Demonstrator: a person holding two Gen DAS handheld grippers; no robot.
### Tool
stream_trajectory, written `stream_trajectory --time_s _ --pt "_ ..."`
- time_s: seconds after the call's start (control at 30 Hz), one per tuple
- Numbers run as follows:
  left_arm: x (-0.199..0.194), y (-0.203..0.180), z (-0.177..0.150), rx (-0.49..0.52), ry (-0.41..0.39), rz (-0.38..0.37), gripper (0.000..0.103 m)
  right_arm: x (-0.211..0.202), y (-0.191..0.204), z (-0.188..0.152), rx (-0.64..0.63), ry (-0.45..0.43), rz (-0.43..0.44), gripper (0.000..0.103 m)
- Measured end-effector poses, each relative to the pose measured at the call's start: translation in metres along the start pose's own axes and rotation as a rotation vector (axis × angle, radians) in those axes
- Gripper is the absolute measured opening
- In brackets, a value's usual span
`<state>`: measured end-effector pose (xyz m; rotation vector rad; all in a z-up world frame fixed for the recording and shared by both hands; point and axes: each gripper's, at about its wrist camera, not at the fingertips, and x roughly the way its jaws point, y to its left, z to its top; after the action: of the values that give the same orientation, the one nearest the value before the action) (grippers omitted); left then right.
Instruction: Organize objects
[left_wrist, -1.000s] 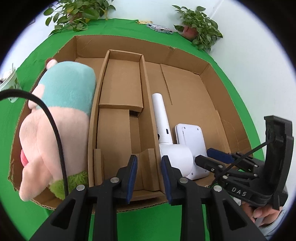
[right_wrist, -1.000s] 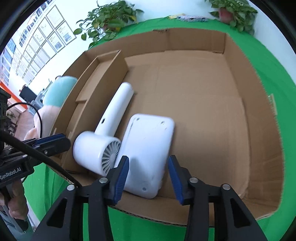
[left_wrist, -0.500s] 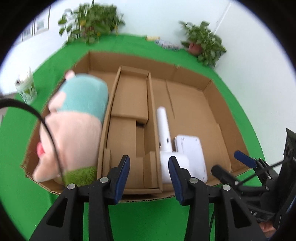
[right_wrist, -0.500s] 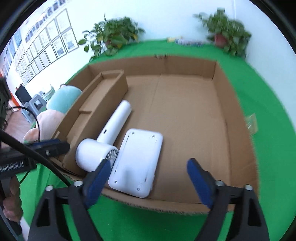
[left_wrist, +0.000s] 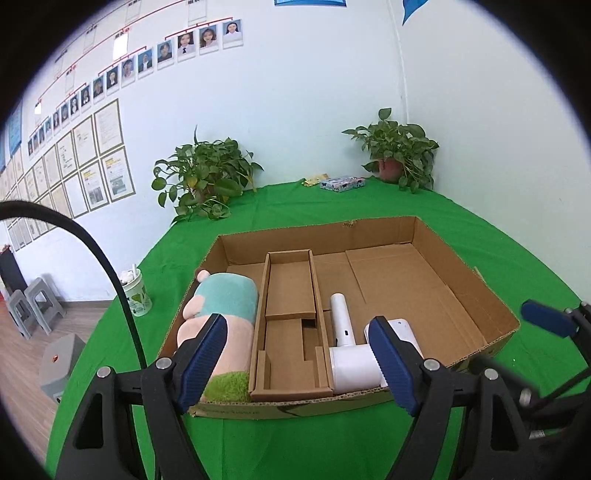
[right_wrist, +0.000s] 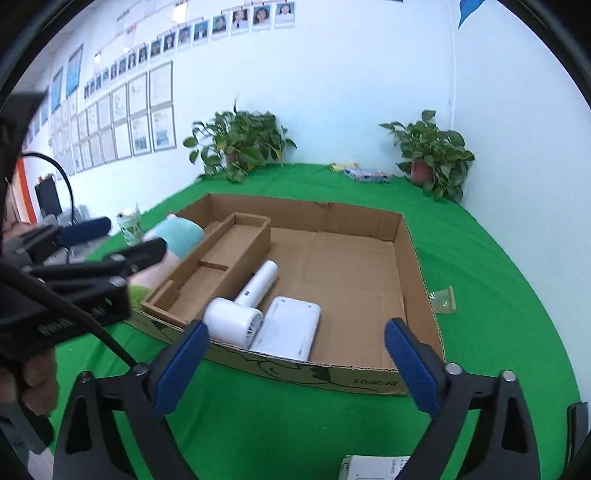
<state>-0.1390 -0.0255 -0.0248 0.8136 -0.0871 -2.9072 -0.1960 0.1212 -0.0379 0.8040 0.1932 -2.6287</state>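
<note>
Left wrist view: the left tool (left_wrist: 297, 354), its jaws just having been opening, is gaping wide and empty at lower centre before the cardboard box (left_wrist: 495, 317), where the plush toy (left_wrist: 221, 306), hair dryer (left_wrist: 349, 354) and white device (left_wrist: 406, 332) are lying. Right wrist view: the right tool (right_wrist: 295, 363), jaws just narrowing slightly yet standing wide, is holding nothing at lower centre; a small white box (right_wrist: 373, 467) is waiting at the bottom edge, and a careless reach may snag the left tool's cable (right_wrist: 92, 325).

the cardboard box (right_wrist: 369, 376) has small print on its near outer wall, beginning "10"; the rest is too blurred. wall notices (right_wrist: 147, 110) are unreadable.
</note>
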Motion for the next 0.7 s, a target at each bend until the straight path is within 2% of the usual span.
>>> stream_trajectory --time_s 0.03,0.07,0.1,0.13,0.2,0.23,0.27,0.3,0.33,0.37,0.43,0.7 --pt "-0.003 0.000 -0.002 -0.009 -0.005 -0.001 0.073 -0.005 0.001 -0.001 -0.005 -0.009 0.000 0.048" --pt "-0.007 0.000 -0.003 -0.019 -0.012 -0.005 0.046 -0.008 0.001 -0.001 -0.013 -0.009 -0.021 0.026" --pt "-0.009 -0.001 -0.004 -0.023 -0.008 -0.008 0.010 -0.012 0.001 -0.003 -0.018 -0.007 -0.052 0.021" --pt "-0.008 -0.001 -0.006 -0.026 0.014 -0.010 0.002 -0.016 0.001 -0.005 -0.014 -0.011 -0.075 0.021" --pt "-0.009 0.002 -0.008 -0.047 0.028 -0.012 0.002 -0.023 -0.004 -0.008 0.013 -0.022 -0.060 0.023" --pt "-0.013 0.003 -0.010 -0.057 0.015 -0.017 0.002 -0.028 -0.007 -0.009 0.030 -0.022 -0.046 0.039" --pt "-0.017 0.003 -0.011 -0.063 0.004 -0.019 0.007 -0.031 -0.009 -0.011 0.042 -0.021 -0.058 0.077" --pt "-0.020 0.002 -0.011 -0.066 0.002 -0.011 0.034 -0.035 -0.012 -0.012 0.057 -0.031 -0.069 0.095" --pt "-0.022 0.002 -0.011 -0.066 0.007 -0.001 0.054 -0.039 -0.015 -0.013 0.072 -0.055 -0.072 0.102" --pt "-0.024 0.002 -0.012 -0.070 0.003 0.016 0.088 -0.046 -0.017 -0.015 0.083 -0.079 -0.076 0.102" --pt "-0.031 0.002 -0.013 -0.079 -0.039 0.048 0.090 -0.051 -0.020 -0.017 0.091 -0.069 -0.069 0.102" --pt "-0.043 0.000 -0.022 -0.069 -0.028 0.047 0.090 -0.067 -0.026 -0.033 0.112 -0.048 -0.048 0.102"
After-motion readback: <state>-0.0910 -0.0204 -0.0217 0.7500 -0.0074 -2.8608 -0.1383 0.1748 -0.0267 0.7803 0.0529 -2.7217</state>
